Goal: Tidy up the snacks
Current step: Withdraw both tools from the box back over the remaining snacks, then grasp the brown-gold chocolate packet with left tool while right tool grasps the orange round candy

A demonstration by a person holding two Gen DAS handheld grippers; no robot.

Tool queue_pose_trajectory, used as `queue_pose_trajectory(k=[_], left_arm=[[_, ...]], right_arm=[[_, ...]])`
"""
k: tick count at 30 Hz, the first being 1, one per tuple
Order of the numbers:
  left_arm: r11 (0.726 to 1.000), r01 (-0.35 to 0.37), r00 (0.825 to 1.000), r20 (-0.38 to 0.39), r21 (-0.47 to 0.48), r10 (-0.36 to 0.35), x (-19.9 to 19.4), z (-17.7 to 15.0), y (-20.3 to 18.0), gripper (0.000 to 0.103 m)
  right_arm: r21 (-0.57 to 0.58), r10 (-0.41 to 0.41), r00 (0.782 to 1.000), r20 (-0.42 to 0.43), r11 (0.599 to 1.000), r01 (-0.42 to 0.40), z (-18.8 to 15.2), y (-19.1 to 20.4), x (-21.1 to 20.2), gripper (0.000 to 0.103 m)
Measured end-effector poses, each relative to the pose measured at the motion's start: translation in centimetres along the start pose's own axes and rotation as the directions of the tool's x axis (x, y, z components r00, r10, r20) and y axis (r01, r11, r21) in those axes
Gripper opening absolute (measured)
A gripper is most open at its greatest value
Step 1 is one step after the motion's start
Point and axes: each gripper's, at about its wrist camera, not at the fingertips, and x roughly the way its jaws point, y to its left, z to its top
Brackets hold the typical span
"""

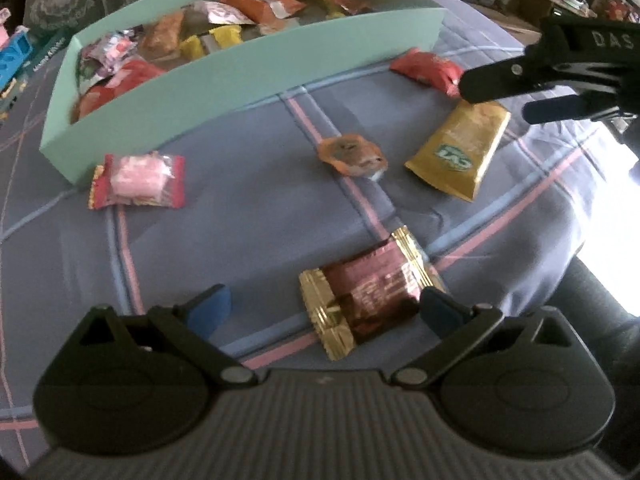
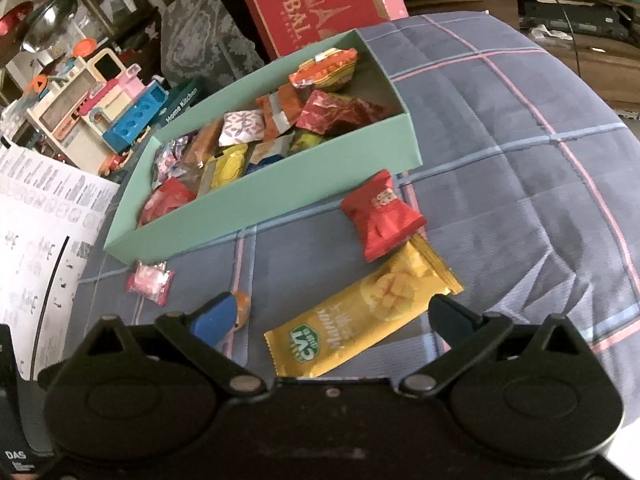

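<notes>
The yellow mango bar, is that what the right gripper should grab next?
Probably yes. The right gripper is open with the yellow mango bar lying loose on the blanket between its fingers. Lowering and closing on it seems the next step, then into the green box.

I count five loose snacks [image 1: 138,181] on the cloth [image 1: 248,208], one box [image 1: 224,80], two grippers [image 1: 324,312].

Blue plaid bedcover [image 2: 500,152], red carton [image 2: 316,0] behind, cluttered toy shelf [image 2: 92,96], bright daylight
</notes>
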Motion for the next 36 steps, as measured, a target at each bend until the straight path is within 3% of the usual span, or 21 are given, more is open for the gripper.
queue_pose_trajectory(k=[6,10,14,18,20,22,25,28,34,36], left_arm=[[0.990,-0.094,0.995,0.030,-0.108,0.097,0.3,0.5,2.7,0.103],[0.963,-0.159,0.984,0.045,-0.220,0.173,0.6,0.9,5.5,0.103],[0.943,-0.158,0.983,0.047,-0.293,0.179,0.5,0.5,7.8,0.103],[0.928,-0.148,0.983,0.050,-0.341,0.175,0.0,-0.5,9.5,0.103],[0.923,-0.153,0.982,0.048,-0.353,0.181,-0.3,-1.1,10.1,0.103],[0.919,-0.151,0.982,0.050,-0.365,0.181,-0.5,-1.5,10.6,0.103],[0.916,-0.138,0.984,0.054,-0.376,0.171,-0.7,-1.7,10.8,0.103],[0.924,-0.135,0.985,0.055,-0.357,0.165,-0.4,-1.1,10.3,0.103],[0.950,-0.129,0.987,0.055,-0.286,0.151,1.1,1.2,8.2,0.103],[0.956,-0.142,0.985,0.056,-0.258,0.161,1.5,1.6,7.5,0.099]], right_arm=[[-0.025,-0.010,1.000,0.007,1.000,0.010,0.4,0.7,0.2,0.103],[-0.054,-0.018,1.000,0.013,0.998,0.018,0.5,1.4,0.7,0.102],[-0.145,-0.001,1.000,0.010,0.989,0.003,0.3,3.7,1.5,0.079],[-0.256,0.023,0.999,-0.045,0.966,-0.033,-0.3,6.8,3.5,0.059],[-0.295,0.021,0.997,-0.068,0.955,-0.040,-0.7,8.0,4.5,0.049],[-0.321,0.010,0.997,-0.083,0.947,-0.036,-1.0,8.8,5.4,0.048],[-0.356,0.002,0.996,-0.092,0.934,-0.035,-1.5,9.4,6.1,0.032],[-0.397,-0.010,0.998,-0.070,0.918,-0.019,-1.8,9.6,5.8,0.031],[-0.318,-0.011,0.999,-0.050,0.948,-0.005,-0.9,6.9,5.3,0.031],[-0.301,-0.006,0.999,-0.046,0.954,-0.008,-0.9,6.3,5.0,0.031]])
